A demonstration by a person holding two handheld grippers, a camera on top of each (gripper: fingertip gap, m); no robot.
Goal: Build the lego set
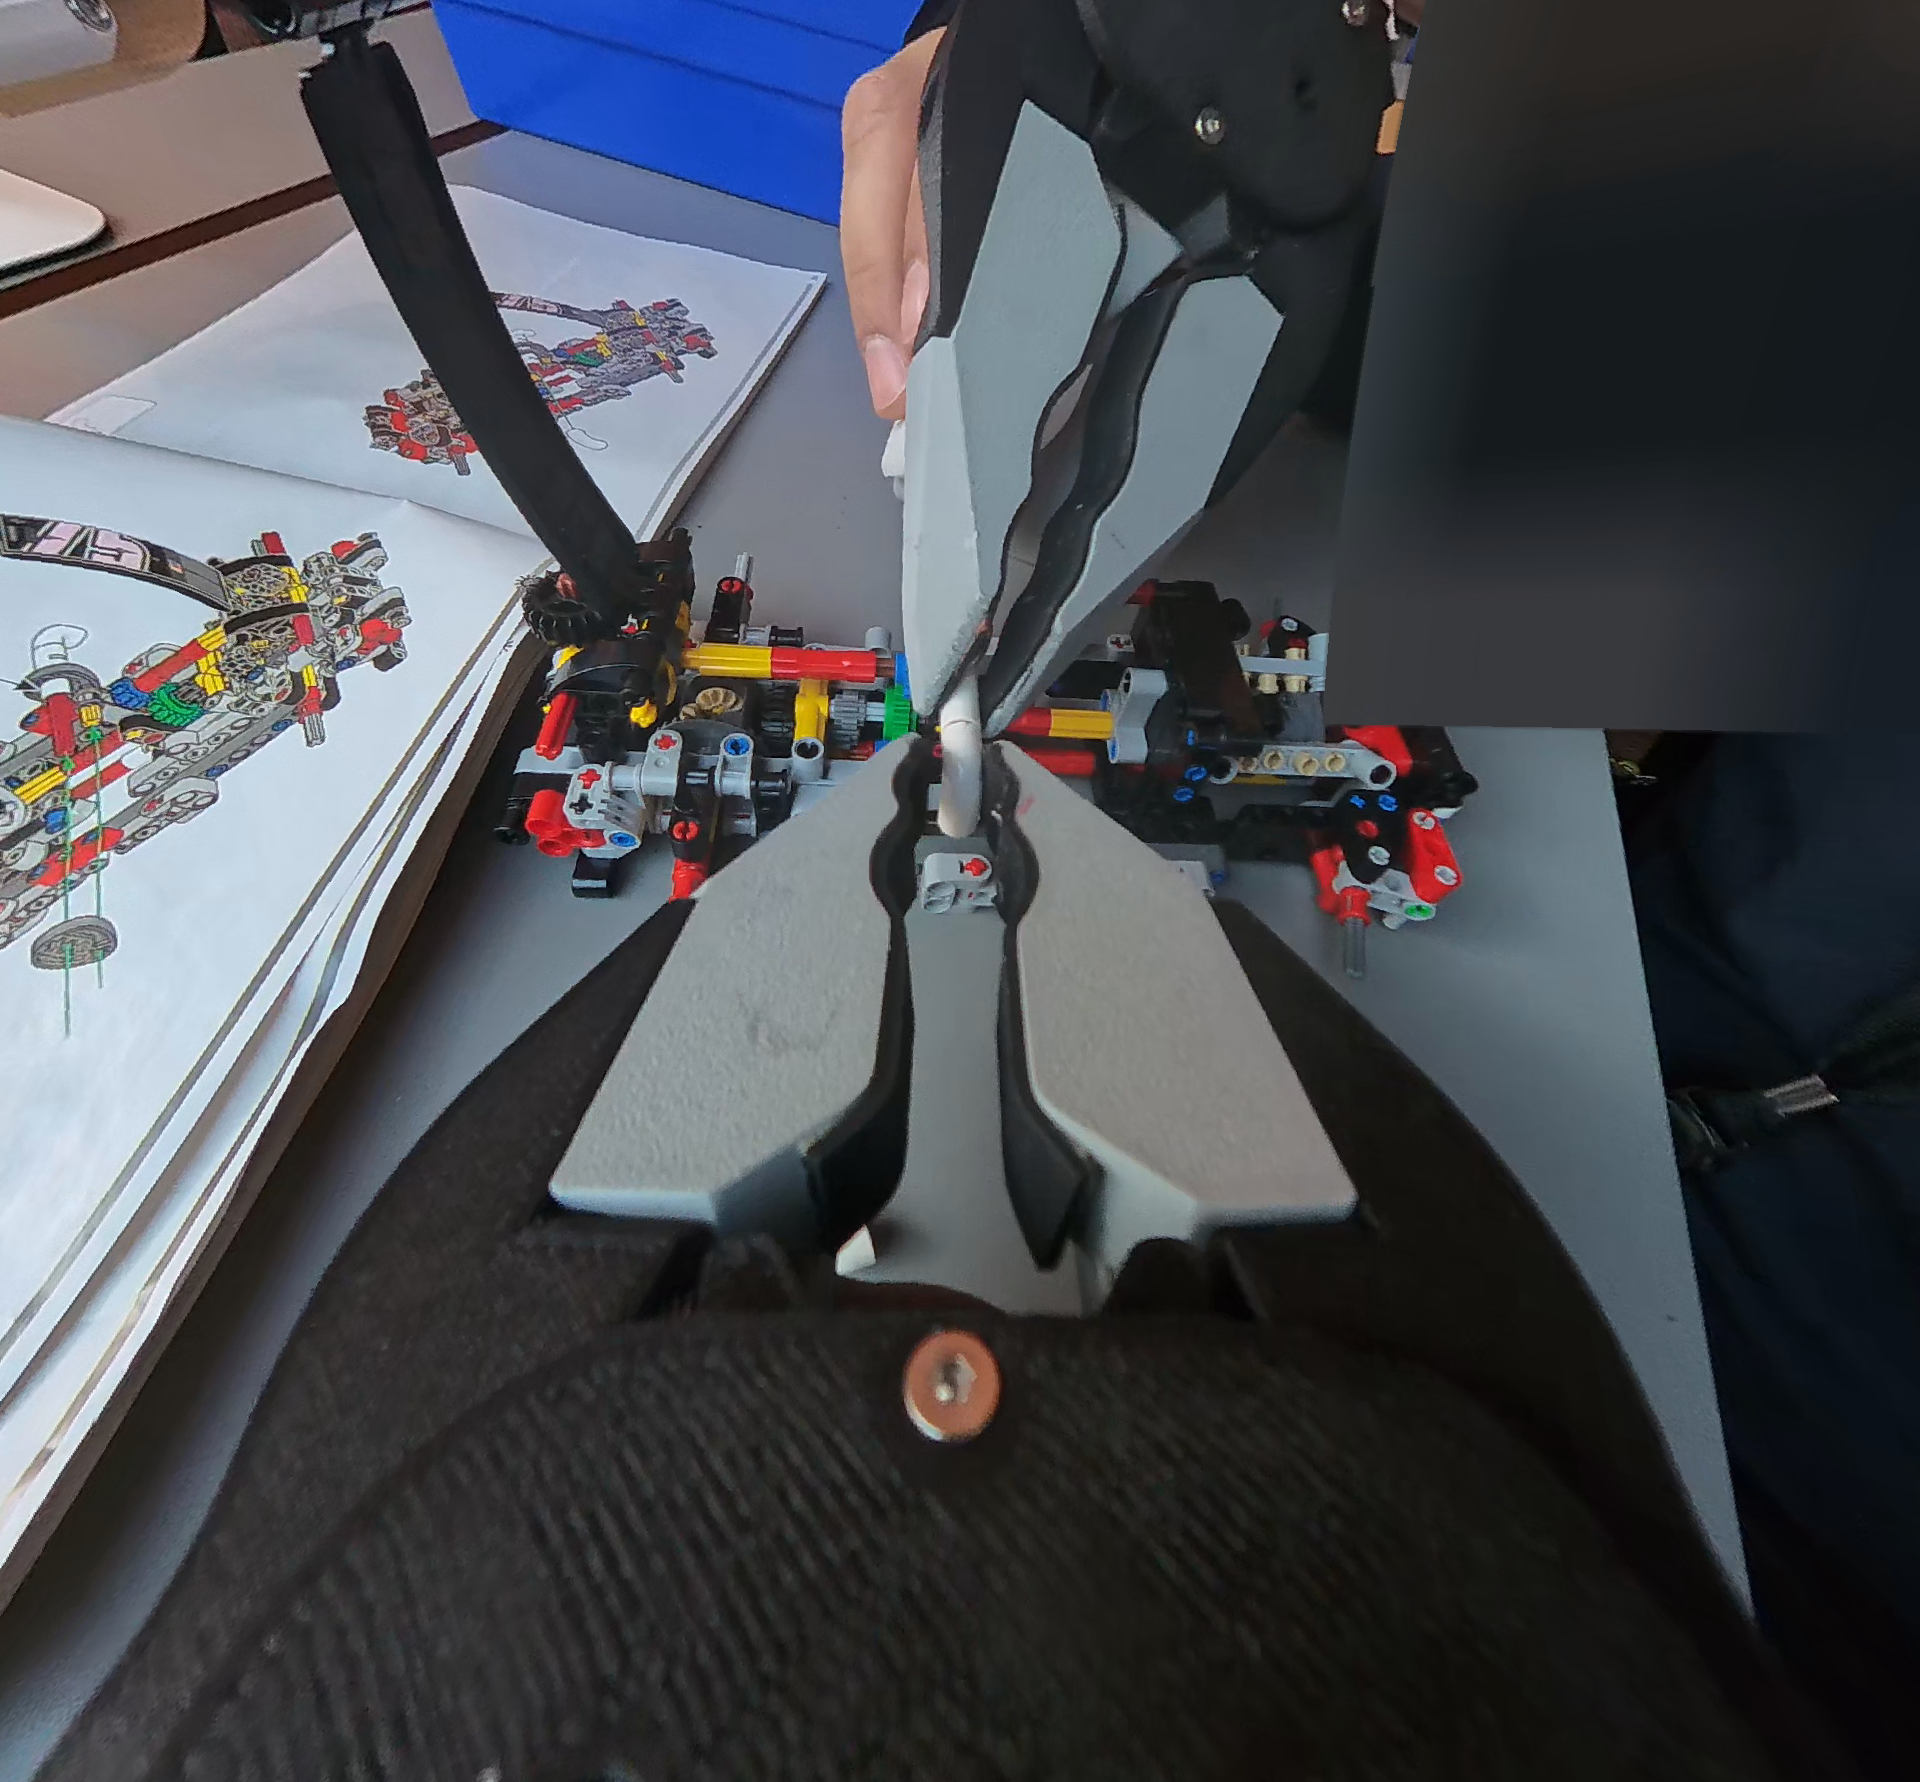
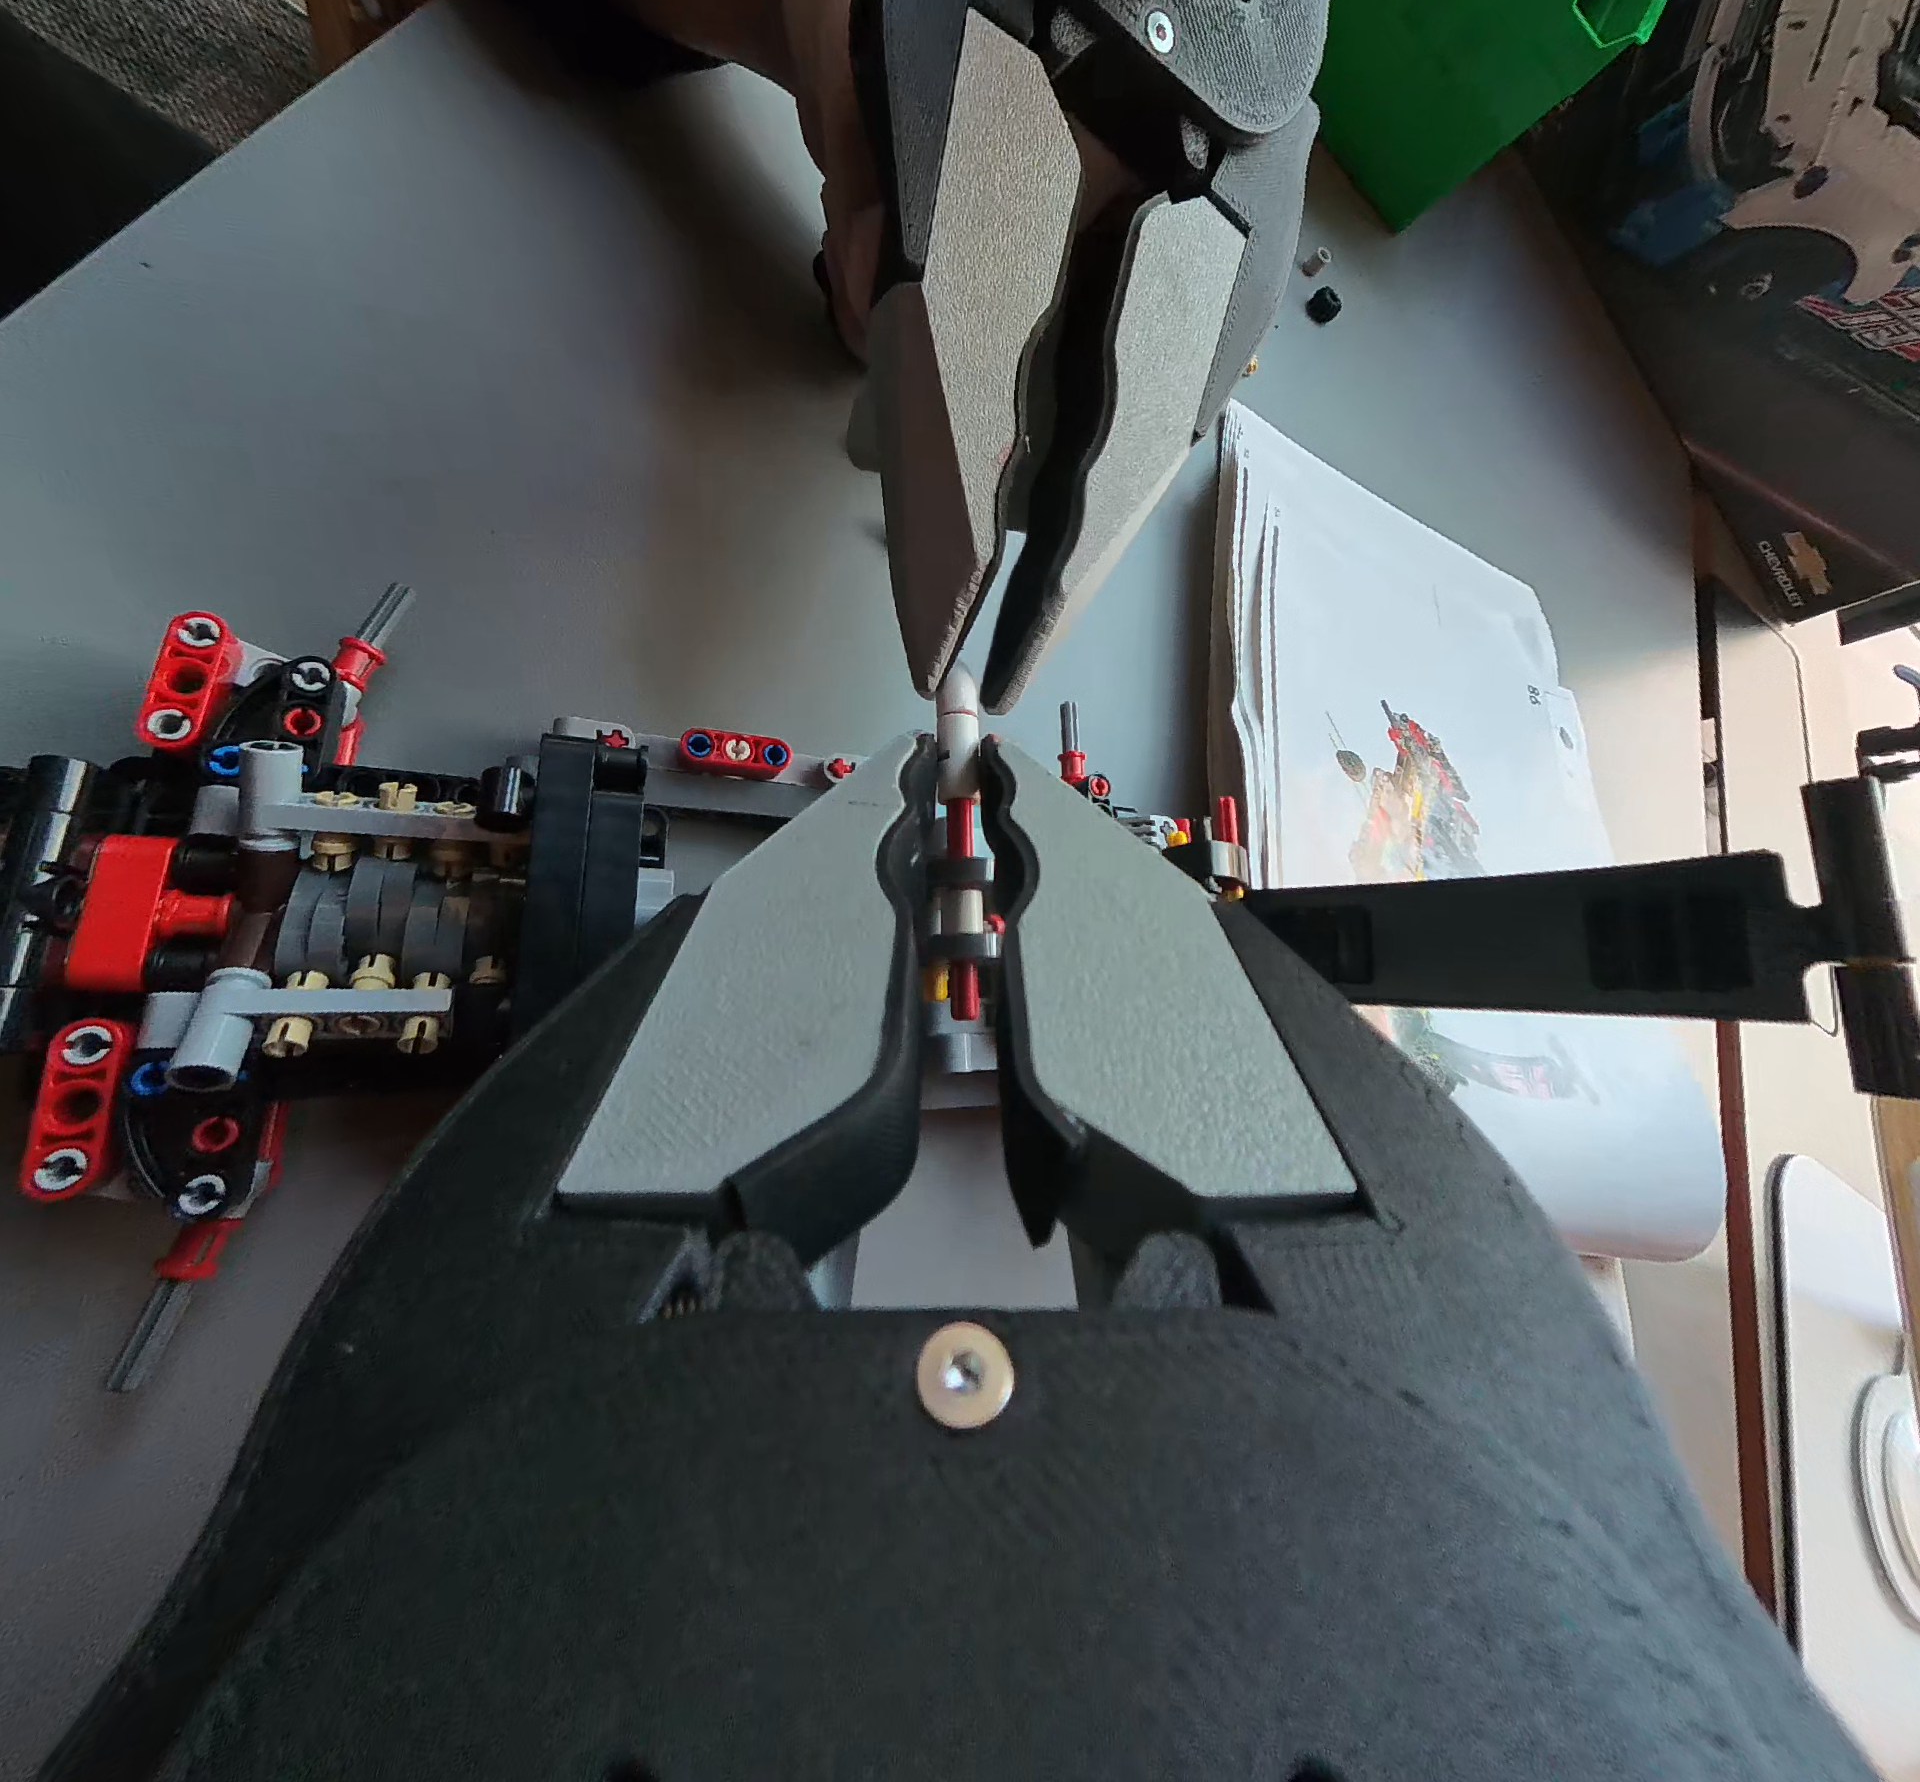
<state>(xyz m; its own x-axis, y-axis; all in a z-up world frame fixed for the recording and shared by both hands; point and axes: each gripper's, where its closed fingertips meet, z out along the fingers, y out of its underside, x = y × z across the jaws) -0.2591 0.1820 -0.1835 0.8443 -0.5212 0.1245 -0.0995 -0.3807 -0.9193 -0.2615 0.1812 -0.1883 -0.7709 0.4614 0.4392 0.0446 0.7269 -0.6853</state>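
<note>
Left gripper [image 1: 958,776] fingers clamped on the near end of a short white tube piece [image 1: 958,756]. Right gripper [image 2: 958,766] fingers clamped on the opposite end of the same tube piece [image 2: 958,730], tip to tip. Directly beyond and beneath both fingertips, a brick-built chassis [image 1: 727,724] on the grey surface [image 2: 520,382]. Left of the left fingers, an open instruction booklet [image 1: 260,797].

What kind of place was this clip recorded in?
Probably a desk in a hobby room or office, set up for toy brick building. A part-built brick model sits on a grey table beside an open instruction booklet, with a blue bin behind it.
</note>
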